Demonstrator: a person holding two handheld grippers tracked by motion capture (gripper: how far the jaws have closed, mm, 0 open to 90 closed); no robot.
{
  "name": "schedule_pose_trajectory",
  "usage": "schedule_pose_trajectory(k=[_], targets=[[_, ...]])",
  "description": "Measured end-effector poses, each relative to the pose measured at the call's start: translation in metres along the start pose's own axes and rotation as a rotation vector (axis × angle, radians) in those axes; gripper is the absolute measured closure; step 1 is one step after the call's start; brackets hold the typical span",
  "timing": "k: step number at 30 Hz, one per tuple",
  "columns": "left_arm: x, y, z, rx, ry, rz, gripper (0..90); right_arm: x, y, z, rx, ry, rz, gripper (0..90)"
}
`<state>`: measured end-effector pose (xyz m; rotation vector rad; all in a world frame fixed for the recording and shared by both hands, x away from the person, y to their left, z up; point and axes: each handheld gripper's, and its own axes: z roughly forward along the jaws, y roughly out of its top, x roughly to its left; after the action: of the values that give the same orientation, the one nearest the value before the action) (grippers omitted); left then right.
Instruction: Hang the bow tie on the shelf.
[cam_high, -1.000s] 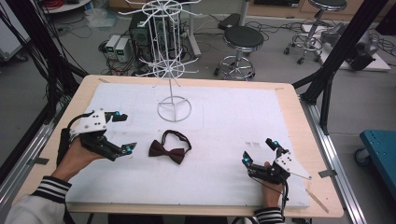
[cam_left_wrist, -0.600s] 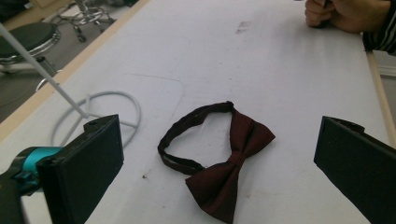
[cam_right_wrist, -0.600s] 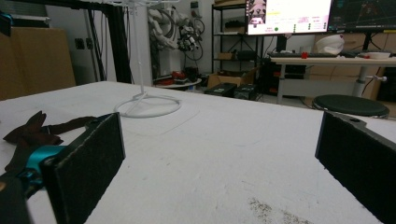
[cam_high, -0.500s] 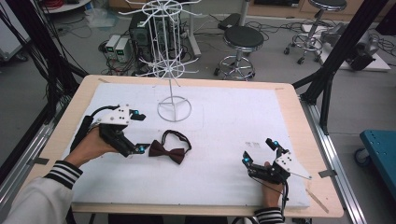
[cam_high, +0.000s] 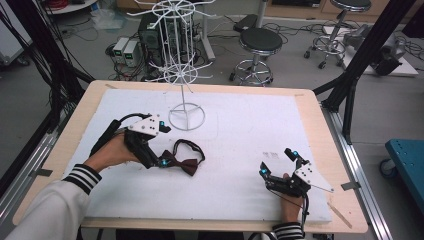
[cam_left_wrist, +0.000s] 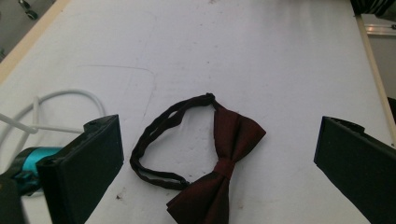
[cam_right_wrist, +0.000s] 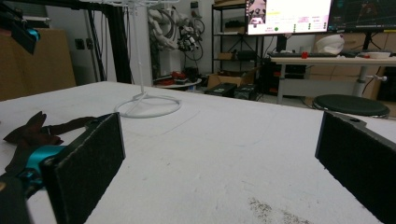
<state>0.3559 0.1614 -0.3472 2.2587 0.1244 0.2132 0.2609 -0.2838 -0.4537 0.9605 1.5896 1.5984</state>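
My right gripper (cam_high: 279, 163) sits nearest, at the front right of the white-covered counter (cam_high: 250, 130), its jaws spread wide with nothing between them. In the right gripper view I see bare white surface between the two black pads. My left gripper (cam_high: 162, 145) is farther in, on the left half of the counter, right at the left end of the dark red bow tie (cam_left_wrist: 227, 165). Its jaws are wide open and grip nothing; in the left gripper view the bow tie lies flat between them, apart from both pads, its black strap (cam_left_wrist: 156, 140) looped toward the left pad. Beyond the bow tie, the round base of the white wire display rack (cam_high: 186, 116) stands on the counter.
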Motion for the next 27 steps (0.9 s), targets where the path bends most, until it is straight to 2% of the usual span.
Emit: schedule_pose_trajectory(k=[5,14,15,19,27], targets=[[0.0,-0.001,0.01,0.026,-0.026,0.013,1.8,0.0,0.0,0.0,0.001,0.001,0.0,0.7],[0.001,-0.005,0.034,0.107,-0.065,0.027,1.8,0.0,0.0,0.0,0.0,0.001,0.0,0.7],[0.001,-0.005,0.036,0.122,-0.066,0.037,1.8,0.0,0.0,0.0,0.0,0.001,0.0,0.7],[0.0,-0.007,0.045,0.155,-0.082,0.03,1.8,0.0,0.0,0.0,0.0,0.001,0.0,0.7],[0.0,-0.011,0.059,0.217,-0.1,0.046,1.8,0.0,0.0,0.0,0.001,0.0,-0.001,0.7]])
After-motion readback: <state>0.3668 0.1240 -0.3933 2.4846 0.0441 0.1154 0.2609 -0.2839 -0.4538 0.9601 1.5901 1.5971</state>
